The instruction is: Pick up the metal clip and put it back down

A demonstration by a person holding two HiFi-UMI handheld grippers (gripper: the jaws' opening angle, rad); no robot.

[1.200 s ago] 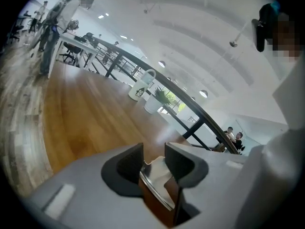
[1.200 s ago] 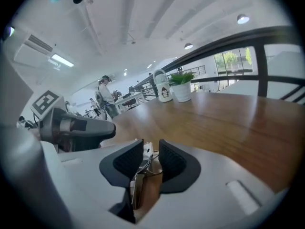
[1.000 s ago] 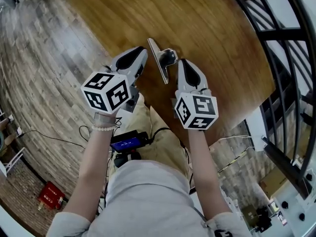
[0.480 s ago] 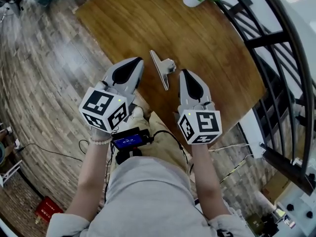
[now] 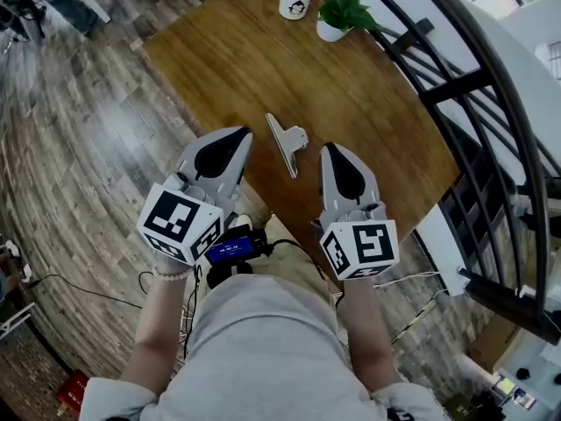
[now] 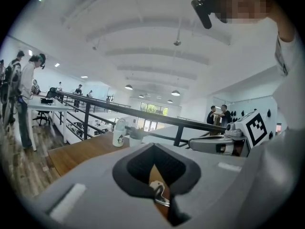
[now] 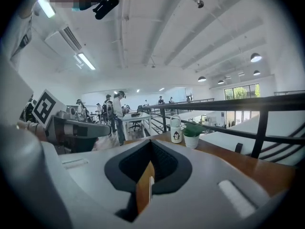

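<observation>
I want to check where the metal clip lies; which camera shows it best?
The head view: the metal clip lies whole on the table. The left gripper view shows only part of it; the right gripper view shows perhaps a thin edge.

Metal clip (image 5: pixel 287 141) lies on table (image 5: pixel 377 95), plant (image 5: pixel 340 13) behind.

The metal clip (image 5: pixel 287 141) is silver-grey on a warm brown table (image 5: pixel 368 86) with fine wood grain. The left gripper (image 5: pixel 231 141) and right gripper (image 5: pixel 332 156) are light grey, with black pads and black-and-white square markers. The plant (image 5: pixel 348 9) is green.
</observation>
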